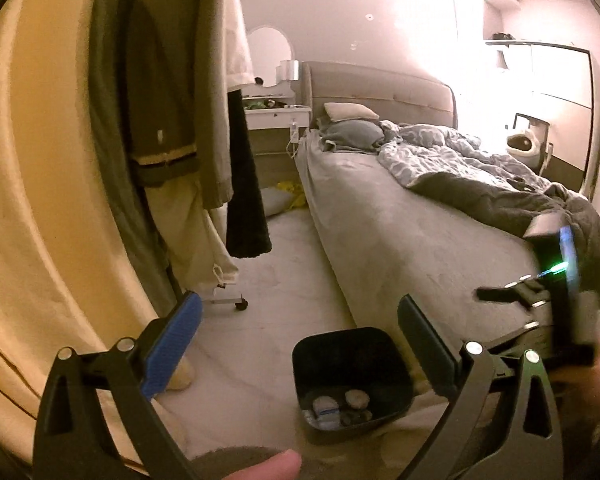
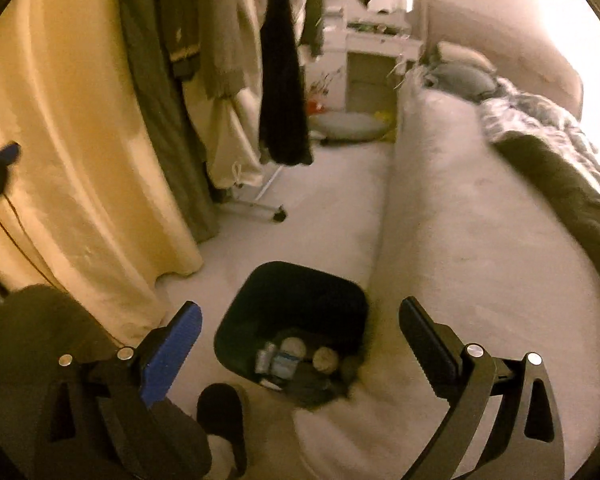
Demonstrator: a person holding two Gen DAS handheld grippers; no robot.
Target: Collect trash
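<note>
A black square trash bin [image 1: 314,350] stands on the pale floor beside the bed corner; it also shows in the right wrist view [image 2: 260,300]. Several pieces of trash [image 1: 342,404], crumpled paper and small containers, lie at its bottom, also seen from the right [image 2: 296,356]. My left gripper [image 1: 300,316] is open and empty above and in front of the bin. My right gripper [image 2: 300,320] is open and empty, held over the bin. The right gripper's body [image 1: 560,272] shows at the right edge of the left wrist view, over the bed corner.
A grey bed [image 1: 380,220] with rumpled duvet fills the right. A cream curtain [image 1: 40,200] hangs on the left. A wheeled clothes rack [image 1: 188,120] with hanging garments stands beyond the bin. A white dresser [image 1: 276,112] and cushion [image 2: 348,126] lie at the far end. A dark slipper [image 2: 224,412] is near.
</note>
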